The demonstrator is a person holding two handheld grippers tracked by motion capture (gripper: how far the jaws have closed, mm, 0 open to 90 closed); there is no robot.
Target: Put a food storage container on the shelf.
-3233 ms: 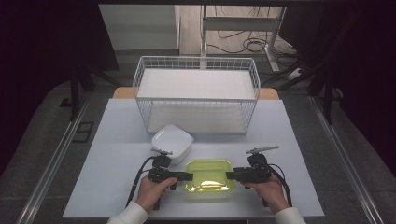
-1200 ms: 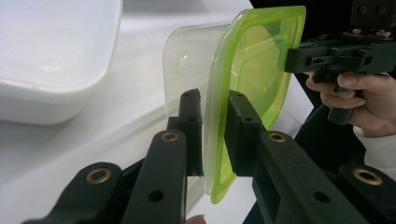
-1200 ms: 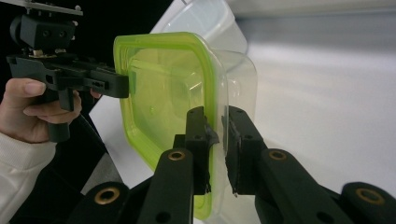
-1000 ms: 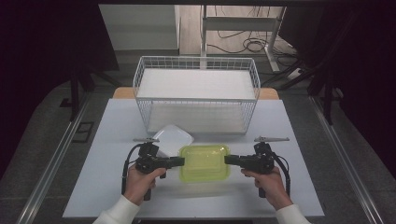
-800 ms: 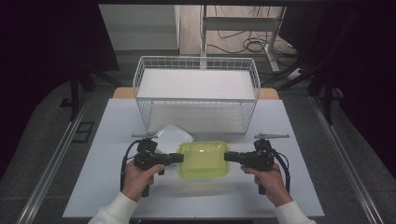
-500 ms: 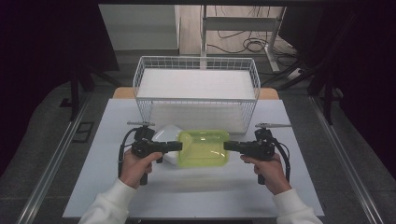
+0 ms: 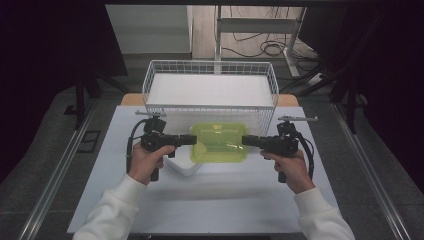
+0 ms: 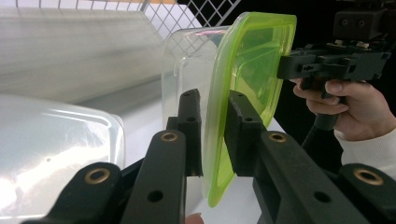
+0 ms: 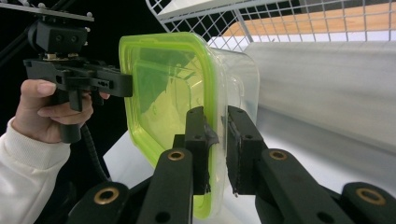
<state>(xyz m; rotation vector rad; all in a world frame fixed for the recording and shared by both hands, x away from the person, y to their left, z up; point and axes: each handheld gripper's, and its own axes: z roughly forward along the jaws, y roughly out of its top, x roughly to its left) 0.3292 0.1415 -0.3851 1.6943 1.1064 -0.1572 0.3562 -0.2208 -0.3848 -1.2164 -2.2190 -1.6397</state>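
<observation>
A clear plastic container with a lime-green lid [image 7: 218,142] hangs in the air between both grippers, just in front of the wire basket [image 7: 210,63]. My left gripper [image 7: 192,140] is shut on the left edge of its rim, and my right gripper [image 7: 245,141] is shut on the right edge. In the left gripper view the black jaws [image 8: 212,100] pinch the green lid [image 8: 252,60] edge-on. In the right gripper view the jaws [image 9: 215,116] clamp the lid rim and clear wall [image 9: 168,79].
A white-lidded container [image 7: 182,165] rests on the white table [image 7: 200,200] below the left gripper, also large in the left gripper view [image 8: 56,149]. The white wire basket stands at the table's far side, its front wall close behind the held container.
Both hands have raised the green-lidded container off the table and carried it toward the basket. It now hangs partly over the white-lidded container.
</observation>
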